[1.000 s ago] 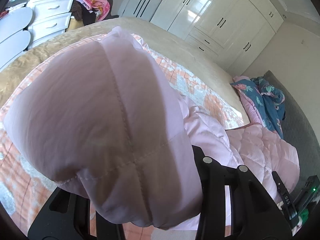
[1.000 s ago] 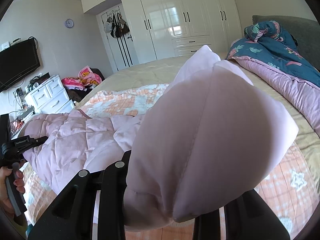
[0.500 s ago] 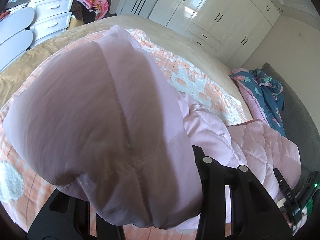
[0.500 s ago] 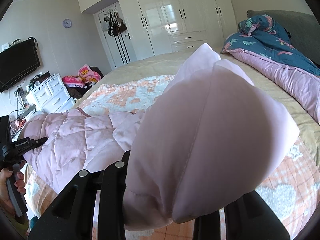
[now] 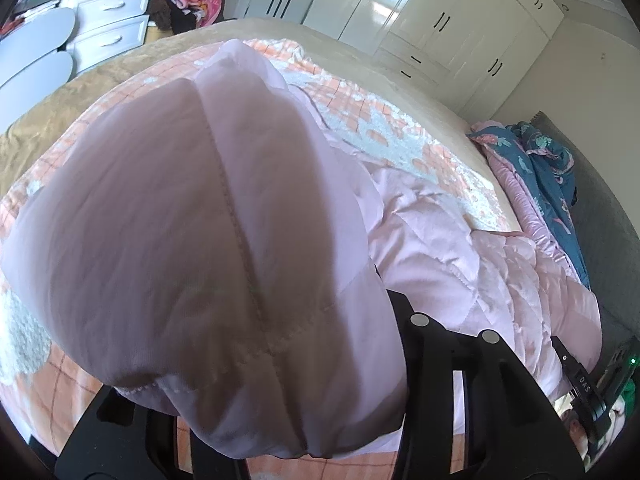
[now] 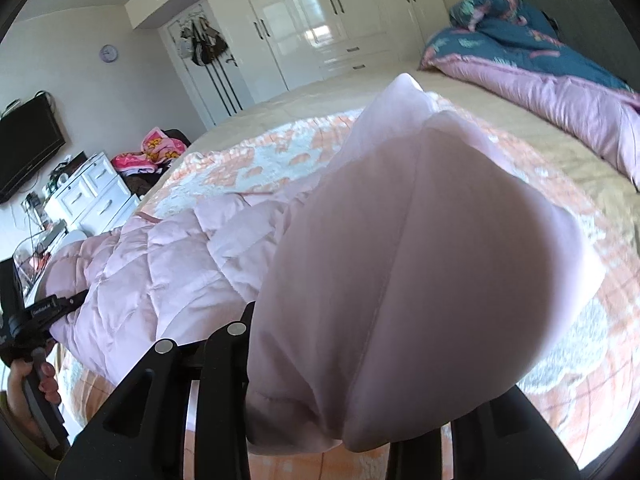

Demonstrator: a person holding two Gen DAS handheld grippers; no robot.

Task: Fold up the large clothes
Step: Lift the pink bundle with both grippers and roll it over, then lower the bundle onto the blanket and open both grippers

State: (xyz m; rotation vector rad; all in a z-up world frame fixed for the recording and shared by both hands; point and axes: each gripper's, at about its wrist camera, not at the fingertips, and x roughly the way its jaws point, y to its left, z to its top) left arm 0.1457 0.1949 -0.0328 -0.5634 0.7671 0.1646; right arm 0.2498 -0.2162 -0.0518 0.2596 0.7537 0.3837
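A pale pink quilted coat (image 5: 460, 272) lies across the bed. A bunched corner of it (image 5: 180, 220) fills the left wrist view and sits between the jaws of my left gripper (image 5: 260, 360), which are opening; the fingertips are hidden by the fabric. In the right wrist view another puffed corner (image 6: 400, 260) sits between the jaws of my right gripper (image 6: 360, 360), also opening. The coat's body (image 6: 160, 264) stretches between the two grippers. A hand (image 6: 24, 380) holding the left gripper's handle shows at the far left edge.
An orange-and-white patterned blanket (image 5: 400, 140) covers the beige bedspread (image 6: 500, 120) under the coat. A blue and pink duvet (image 6: 540, 80) is piled at the head. White wardrobes (image 5: 440, 20), a white dresser (image 6: 88, 196) and a wall television (image 6: 24, 152) surround the bed.
Both grippers have sunk towards the bed and moved forward with the coat corners between their jaws. The blanket looks closer in both views, and the right view has tilted.
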